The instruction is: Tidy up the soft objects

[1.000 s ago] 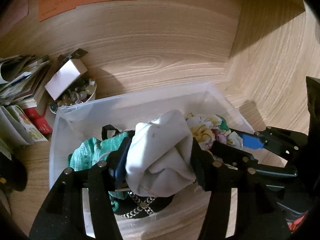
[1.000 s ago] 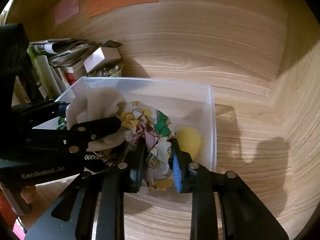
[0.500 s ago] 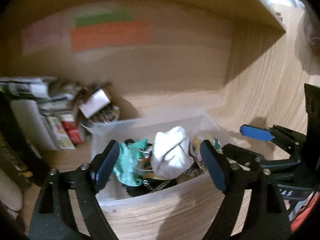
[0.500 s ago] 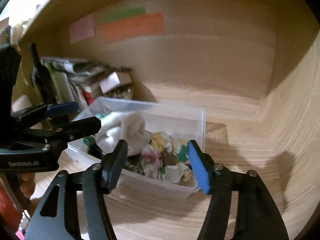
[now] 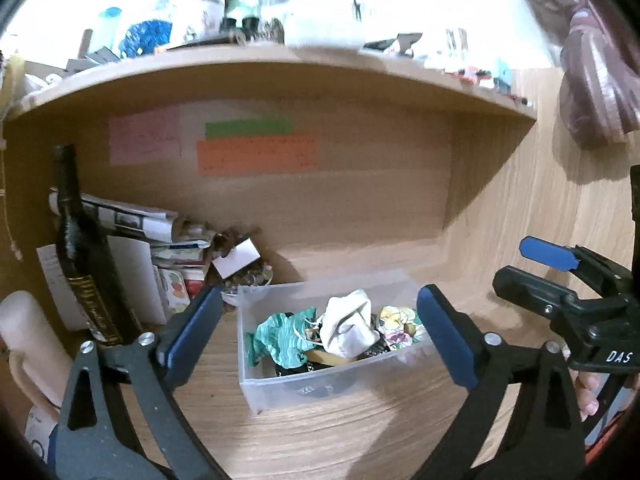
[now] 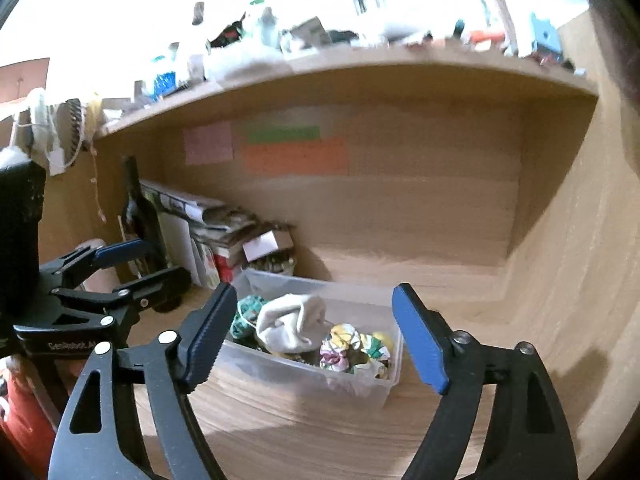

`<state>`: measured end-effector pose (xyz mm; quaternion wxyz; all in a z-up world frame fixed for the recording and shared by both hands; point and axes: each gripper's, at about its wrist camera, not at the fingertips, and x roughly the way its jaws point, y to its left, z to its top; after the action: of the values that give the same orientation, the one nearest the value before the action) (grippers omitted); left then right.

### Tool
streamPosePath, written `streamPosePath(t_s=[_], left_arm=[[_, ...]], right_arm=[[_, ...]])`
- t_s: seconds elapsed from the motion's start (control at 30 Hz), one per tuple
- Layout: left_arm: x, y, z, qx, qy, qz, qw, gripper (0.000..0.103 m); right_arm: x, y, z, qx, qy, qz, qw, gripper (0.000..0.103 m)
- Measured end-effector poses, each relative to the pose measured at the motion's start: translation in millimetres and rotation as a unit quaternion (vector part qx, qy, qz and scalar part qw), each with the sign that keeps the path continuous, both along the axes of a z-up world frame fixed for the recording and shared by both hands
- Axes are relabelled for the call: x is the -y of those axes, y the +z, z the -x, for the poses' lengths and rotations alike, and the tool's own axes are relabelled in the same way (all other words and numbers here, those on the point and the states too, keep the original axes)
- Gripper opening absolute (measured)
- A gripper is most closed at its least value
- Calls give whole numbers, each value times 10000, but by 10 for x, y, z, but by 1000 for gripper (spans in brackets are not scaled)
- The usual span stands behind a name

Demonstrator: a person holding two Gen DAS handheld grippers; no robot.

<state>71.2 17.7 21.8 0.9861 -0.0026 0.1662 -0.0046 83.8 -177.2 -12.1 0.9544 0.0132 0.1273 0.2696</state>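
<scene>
A clear plastic bin [image 5: 320,386] [image 6: 304,376] stands on the wooden desk inside a shelf alcove. It holds a white cloth [image 5: 348,328] [image 6: 290,326], a teal cloth [image 5: 280,340] [image 6: 246,316], a floral cloth [image 5: 400,326] [image 6: 348,350] and dark items. My left gripper [image 5: 320,336] is open and empty, pulled back in front of the bin. My right gripper [image 6: 312,338] is open and empty too, also back from the bin. Each gripper shows in the other's view, the right [image 5: 560,276] and the left [image 6: 116,268].
A dark bottle [image 5: 80,248], stacked papers and books [image 5: 132,240] and a small open box of bits [image 5: 240,264] stand left of the bin. Coloured notes [image 5: 256,152] hang on the back wall. A cluttered shelf [image 5: 260,60] runs overhead. The alcove's side wall [image 6: 580,240] is at the right.
Both grippers let go of their cloths, the white one and the floral one, which now lie in the bin. Both opened wide and drew back and up from the bin.
</scene>
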Motion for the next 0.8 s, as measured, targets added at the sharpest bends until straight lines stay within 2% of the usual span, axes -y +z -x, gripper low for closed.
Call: streamPosePath(t_s=[0.13,0.27,0.8], left_arm=[[45,32,181,114,-28,-56,9999,102],[82,51,342,224,19,-101,9997,103],[140,84,558,390,41,-21,9992,103]], right_arm=[[-16,20,140,175,-77,7,9998,89],[-9,20,249,269,-105,-57,9996,100],[55,14,462,387,-216,-144,9989,103]])
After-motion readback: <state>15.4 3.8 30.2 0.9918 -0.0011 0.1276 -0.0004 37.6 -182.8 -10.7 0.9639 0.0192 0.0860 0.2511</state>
